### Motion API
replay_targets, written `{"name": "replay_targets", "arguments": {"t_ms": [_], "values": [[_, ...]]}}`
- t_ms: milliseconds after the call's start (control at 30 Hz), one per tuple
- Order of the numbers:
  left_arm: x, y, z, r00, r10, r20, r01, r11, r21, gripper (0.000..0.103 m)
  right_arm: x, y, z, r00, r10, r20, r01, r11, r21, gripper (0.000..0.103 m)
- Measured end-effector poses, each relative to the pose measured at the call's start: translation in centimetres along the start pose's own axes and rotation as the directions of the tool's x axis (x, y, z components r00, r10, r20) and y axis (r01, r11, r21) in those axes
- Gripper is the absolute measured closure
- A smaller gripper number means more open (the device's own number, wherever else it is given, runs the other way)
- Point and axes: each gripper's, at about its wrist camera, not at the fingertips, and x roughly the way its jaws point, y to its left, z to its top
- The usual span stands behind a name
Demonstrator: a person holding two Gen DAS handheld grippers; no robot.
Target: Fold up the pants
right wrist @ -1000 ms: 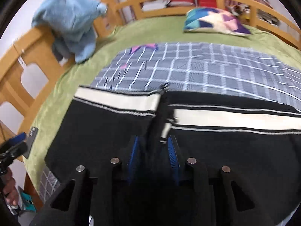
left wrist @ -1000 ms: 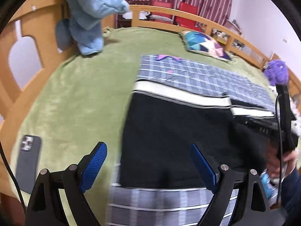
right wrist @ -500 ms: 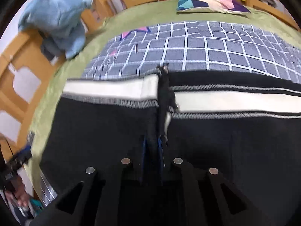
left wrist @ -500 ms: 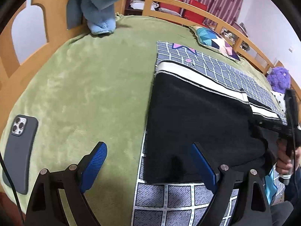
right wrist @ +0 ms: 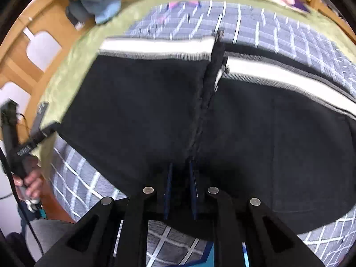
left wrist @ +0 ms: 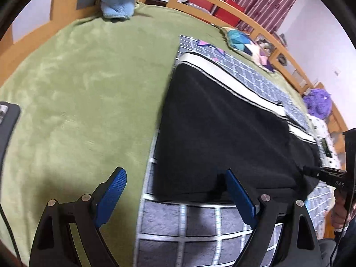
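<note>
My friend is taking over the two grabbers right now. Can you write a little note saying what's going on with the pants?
Right gripper: shut on the black pants, pinching the near edge by the centre seam.
Left gripper: open, holding nothing, over the pants' near left corner.
Pants lie spread flat on the checked blanket on the green bed cover; the white-striped edge is at the far side.
Done: right grip taken.
Left: grip the corner with the left, then fold.

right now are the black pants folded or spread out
Partly spread: the black pants lie flat on the checked blanket, one white-striped leg stretching right.
</note>
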Motion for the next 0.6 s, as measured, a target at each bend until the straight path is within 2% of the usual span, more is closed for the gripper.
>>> {"name": "replay_targets", "arguments": {"t_ms": [133, 167, 233, 300, 367, 400, 433, 467, 533, 600], "values": [[1.2, 0.2, -0.1, 0.997, -0.076, -0.005, 0.075, 0.996, -0.058, 0.015, -3.1, 0.2, -1.7, 0.993, -0.074, 0.095, 0.077, 0.997, -0.022, 0.071], [1.3, 0.2, -0.1, 0.996, -0.087, -0.002, 0.087, 0.994, -0.062, 0.015, -3.8, 0.2, -2.5, 0.985, -0.121, 0.121, 0.125, 0.992, -0.027, 0.070], [1.8, 0.1, -0.2, 0.994, -0.107, 0.008, 0.107, 0.991, -0.078, 0.016, -4.6, 0.1, -3.3, 0.978, -0.146, 0.150, 0.148, 0.989, -0.005, 0.069], [2.2, 0.1, -0.2, 0.994, -0.106, 0.021, 0.108, 0.988, -0.109, 0.024, -5.3, -0.5, -4.1, 0.976, -0.144, 0.160, 0.140, 0.989, 0.040, 0.069], [2.5, 0.3, -0.1, 0.994, -0.106, 0.032, 0.110, 0.983, -0.145, 0.038, -5.8, -0.9, -4.7, 0.974, -0.155, 0.167, 0.147, 0.987, 0.058, 0.069], [2.6, 0.3, 0.0, 0.997, -0.073, 0.033, 0.077, 0.985, -0.155, 0.044, -5.6, -0.7, -4.3, 0.972, -0.161, 0.171, 0.152, 0.986, 0.061, 0.069], [2.5, 0.3, 0.1, 0.998, -0.049, 0.036, 0.054, 0.986, -0.155, 0.060, -5.9, -0.9, -4.4, 0.969, -0.171, 0.178, 0.162, 0.985, 0.065, 0.069], [2.1, 0.3, 0.3, 0.998, -0.046, 0.048, 0.053, 0.986, -0.155, 0.067, -5.9, -0.9, -4.3, 0.967, -0.176, 0.184, 0.166, 0.984, 0.067, 0.069], [1.2, 0.4, 0.7, 0.996, -0.071, 0.062, 0.081, 0.983, -0.165, 0.075, -5.7, -1.2, -4.2, 0.968, -0.166, 0.188, 0.154, 0.985, 0.079, 0.069], [0.4, 0.2, 1.2, 0.994, -0.082, 0.066, 0.092, 0.982, -0.164, 0.078, -5.5, -2.0, -4.1, 0.971, -0.160, 0.176, 0.144, 0.984, 0.103, 0.069]]}}
